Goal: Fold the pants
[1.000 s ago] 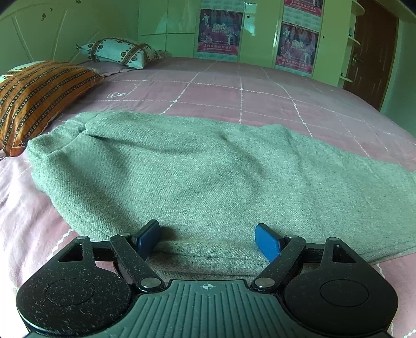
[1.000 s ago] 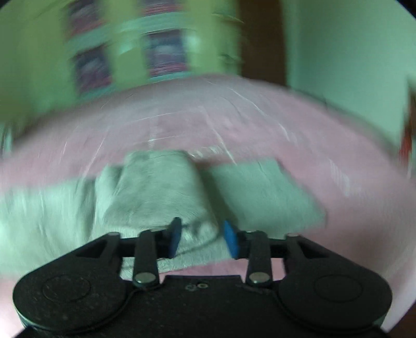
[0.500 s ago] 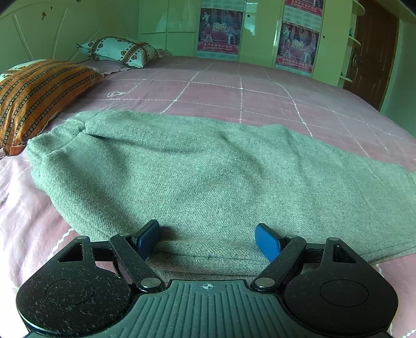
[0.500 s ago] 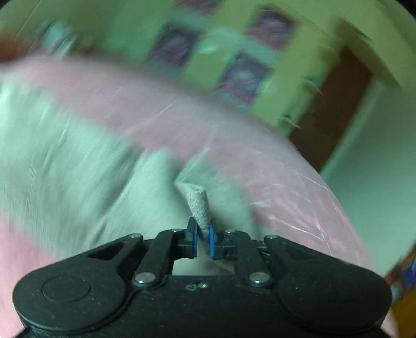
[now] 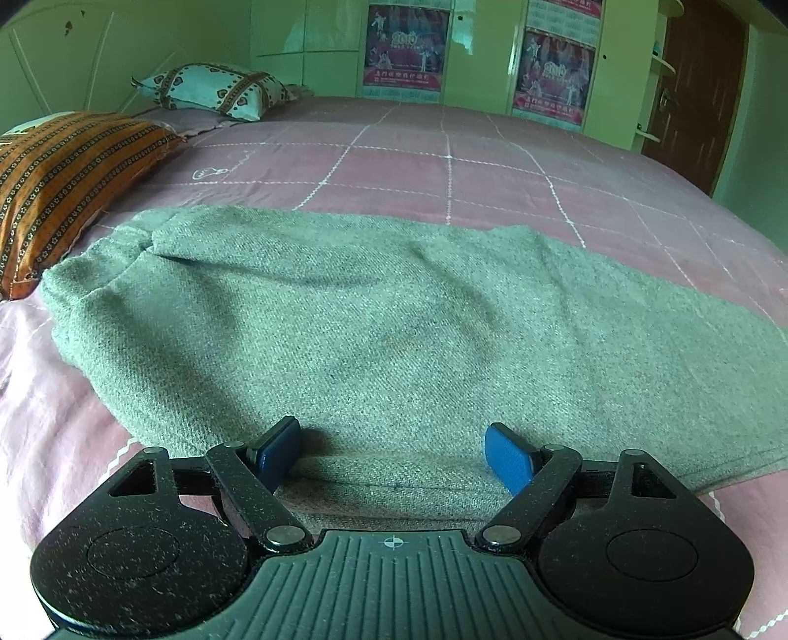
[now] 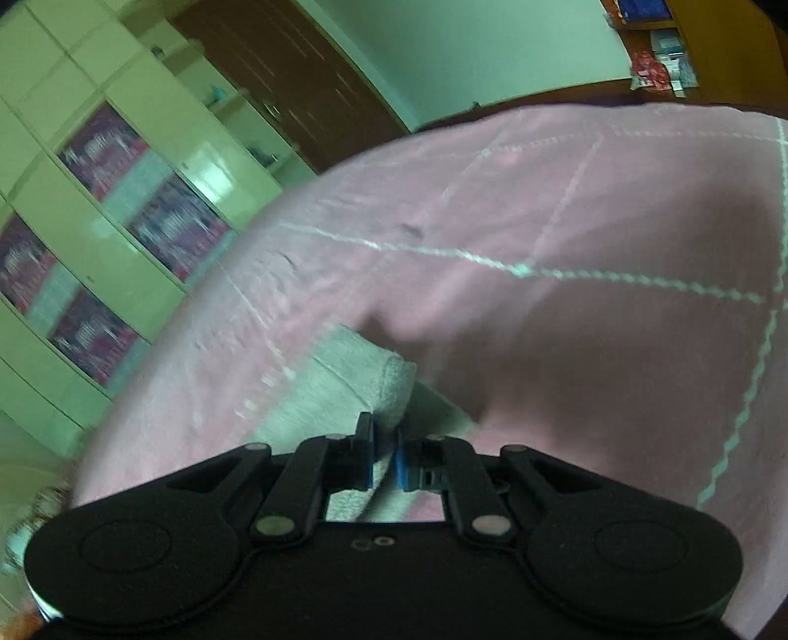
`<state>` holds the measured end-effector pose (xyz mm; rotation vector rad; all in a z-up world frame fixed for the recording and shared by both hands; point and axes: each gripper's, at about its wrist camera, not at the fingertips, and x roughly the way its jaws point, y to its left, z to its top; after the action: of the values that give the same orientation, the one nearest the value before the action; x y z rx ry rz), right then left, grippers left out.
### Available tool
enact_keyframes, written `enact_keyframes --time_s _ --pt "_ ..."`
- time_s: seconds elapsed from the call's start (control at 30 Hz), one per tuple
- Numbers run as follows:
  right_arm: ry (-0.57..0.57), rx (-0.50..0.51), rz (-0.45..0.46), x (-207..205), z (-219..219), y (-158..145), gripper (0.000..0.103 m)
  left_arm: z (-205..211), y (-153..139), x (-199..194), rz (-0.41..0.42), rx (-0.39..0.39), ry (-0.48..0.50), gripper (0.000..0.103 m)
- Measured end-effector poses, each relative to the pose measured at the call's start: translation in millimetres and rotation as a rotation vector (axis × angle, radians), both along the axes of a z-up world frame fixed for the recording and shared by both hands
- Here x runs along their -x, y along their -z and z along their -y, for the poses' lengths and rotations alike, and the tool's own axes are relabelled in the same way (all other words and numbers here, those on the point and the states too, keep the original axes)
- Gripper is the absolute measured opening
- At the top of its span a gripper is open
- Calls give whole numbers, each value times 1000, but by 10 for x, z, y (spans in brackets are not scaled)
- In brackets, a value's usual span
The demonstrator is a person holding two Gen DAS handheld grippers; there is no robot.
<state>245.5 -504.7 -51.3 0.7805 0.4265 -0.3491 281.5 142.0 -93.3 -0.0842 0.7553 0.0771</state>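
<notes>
Nearest to us, our left gripper [image 5: 392, 450] sat low over the near hem of the grey-green pants [image 5: 394, 335], its blue fingers [image 5: 509, 463] spread wide and released, with a folded ridge of the cloth lying between them but not pinched. Our right gripper [image 6: 383, 455] was clenched on the pants [image 6: 374, 379]: the two blue pads met on a raised edge of the fabric, which stood up out of the jaws in a narrow fold. Its jaws had just been closing, and the cloth was caught between them. That view was tilted hard to one side and partly blurred, so we could not tell which end of the garment we were holding.

Beyond the left gripper the pants lay spread flat across the near part of the bed [image 5: 443, 162], reaching from the left edge, just short of the pillows, out past the right side of the picture. The pink quilt, crossed by white stitched lines, stayed bare behind them. At the far left corner of the bed an orange striped pillow [image 5: 64, 177] lay near the pants, and a pale patterned pillow [image 5: 216, 91] sat farther back. Past the far edge stood a light green wardrobe [image 5: 485, 44] bearing posters [image 5: 406, 47], with a dark brown door [image 5: 699, 83] at the right.
</notes>
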Motion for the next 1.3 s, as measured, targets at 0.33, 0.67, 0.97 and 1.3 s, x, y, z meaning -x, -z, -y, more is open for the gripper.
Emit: enact_keyframes --time_s 0.33,0.67,0.97,1.3 --pt "8 -60 -47 19 194 137 0 0 6 3 -4 -7 9 82" --pt "1 -157 -68 72 303 266 0 10 15 15 -1 -12 14 83" --pt "124 -276 26 478 422 298 9 33 15 19 0 -21 13 84" --pt "127 -439 56 398 421 523 15 45 6 34 0 -24 9 84"
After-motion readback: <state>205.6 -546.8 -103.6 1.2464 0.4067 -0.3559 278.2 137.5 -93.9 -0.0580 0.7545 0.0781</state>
